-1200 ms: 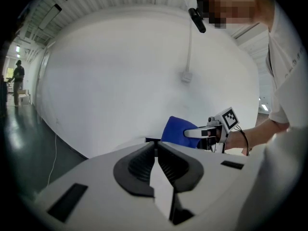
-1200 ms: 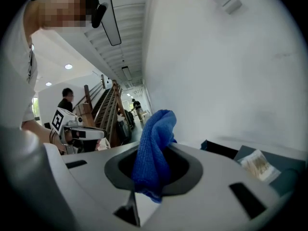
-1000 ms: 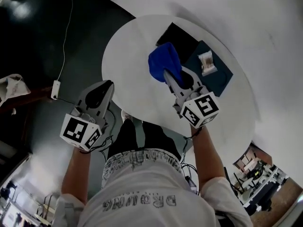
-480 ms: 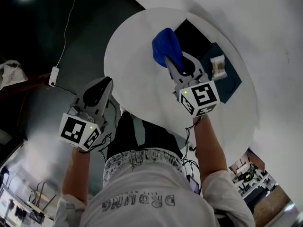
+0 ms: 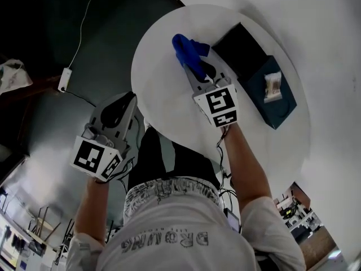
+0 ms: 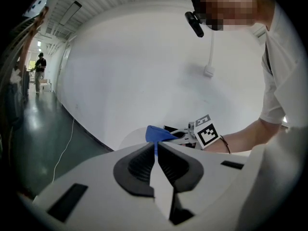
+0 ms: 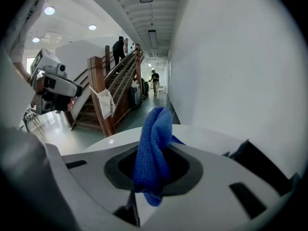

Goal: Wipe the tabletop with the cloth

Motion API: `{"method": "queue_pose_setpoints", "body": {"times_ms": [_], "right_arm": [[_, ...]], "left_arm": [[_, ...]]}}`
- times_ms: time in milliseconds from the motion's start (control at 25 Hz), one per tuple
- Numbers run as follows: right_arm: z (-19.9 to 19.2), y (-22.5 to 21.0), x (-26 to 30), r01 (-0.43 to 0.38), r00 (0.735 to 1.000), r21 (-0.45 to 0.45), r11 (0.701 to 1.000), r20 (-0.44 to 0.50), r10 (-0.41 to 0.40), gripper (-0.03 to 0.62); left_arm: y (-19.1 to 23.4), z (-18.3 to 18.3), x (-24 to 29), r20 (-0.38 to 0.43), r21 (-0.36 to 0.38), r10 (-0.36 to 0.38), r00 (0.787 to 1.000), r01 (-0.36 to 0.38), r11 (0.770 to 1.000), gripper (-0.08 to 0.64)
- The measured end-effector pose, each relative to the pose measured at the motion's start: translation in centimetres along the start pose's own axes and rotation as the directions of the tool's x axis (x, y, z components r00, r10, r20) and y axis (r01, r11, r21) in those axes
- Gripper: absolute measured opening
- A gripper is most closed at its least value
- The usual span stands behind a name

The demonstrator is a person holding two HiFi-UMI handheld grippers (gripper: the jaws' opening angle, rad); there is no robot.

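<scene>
Right hand-held gripper (image 5: 190,68): jaws clamped on a bright blue, bunched microfibre cloth (image 5: 186,48). In the right gripper view the blue cloth (image 7: 154,146) is pinched between the jaws of this hand-held gripper (image 7: 153,171), one fold standing up beyond the tips and a short tail hanging back toward the camera. The cloth sits at the jaw tips, above the round white bench (image 5: 161,103); contact with the surface cannot be confirmed. To the right of this hand-held gripper a flat black rectangular item (image 5: 240,45) lies on the bench, and just beyond that a dark blue rectangular box (image 5: 277,107) carrying a small pale packet (image 5: 273,86). Left hand-held gripper (image 5: 130,99): held off the near-left edge of the bench, over dark floor. In the left gripper view its jaws (image 6: 156,159) are closed together with nothing between them, and the blue cloth (image 6: 157,134) shows ahead of them. A thin white cable with a small white block (image 5: 65,79) lies on the floor to the left of the left hand-held gripper.
</scene>
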State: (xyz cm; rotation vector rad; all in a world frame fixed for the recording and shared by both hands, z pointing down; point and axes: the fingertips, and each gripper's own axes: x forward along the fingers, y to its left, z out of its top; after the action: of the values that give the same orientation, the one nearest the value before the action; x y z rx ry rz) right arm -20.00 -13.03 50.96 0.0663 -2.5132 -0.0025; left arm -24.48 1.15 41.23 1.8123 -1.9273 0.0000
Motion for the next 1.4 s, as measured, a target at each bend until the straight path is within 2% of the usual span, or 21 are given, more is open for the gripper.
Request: {"method": "queue_pose_setpoints", "body": {"times_ms": [320,600,1080,1400], "right_arm": [[-1.8,1.4,3.6,-0.028,0.995,-0.003,1.000,-0.095,0.027,0.083],[-2.5,1.4,3.9,-0.030,0.992,0.036,0.999,-0.120,0.034,0.080],[-5.0,0.7,0.6,0.032,0.993,0.127,0.991,-0.116,-0.018,0.077],[-8.2,-0.2,-3.8,0.093,0.991,0.209,0.973,-0.114,-0.070,0.075]], "left_arm": [[1.3,-0.8,-0.9,-0.003,-0.019,0.024,1.000,-0.024,1.000,0.037],[1.1,-1.4,-1.1,-0.015,-0.019,0.016,1.000,-0.016,1.000,0.037],[-2.3,-1.3,0.8,-0.046,0.024,-0.084,0.995,0.085,0.996,0.037],[-5.8,-1.6,3.0,-0.085,0.065,-0.173,0.981,0.179,0.982,0.037]]}}
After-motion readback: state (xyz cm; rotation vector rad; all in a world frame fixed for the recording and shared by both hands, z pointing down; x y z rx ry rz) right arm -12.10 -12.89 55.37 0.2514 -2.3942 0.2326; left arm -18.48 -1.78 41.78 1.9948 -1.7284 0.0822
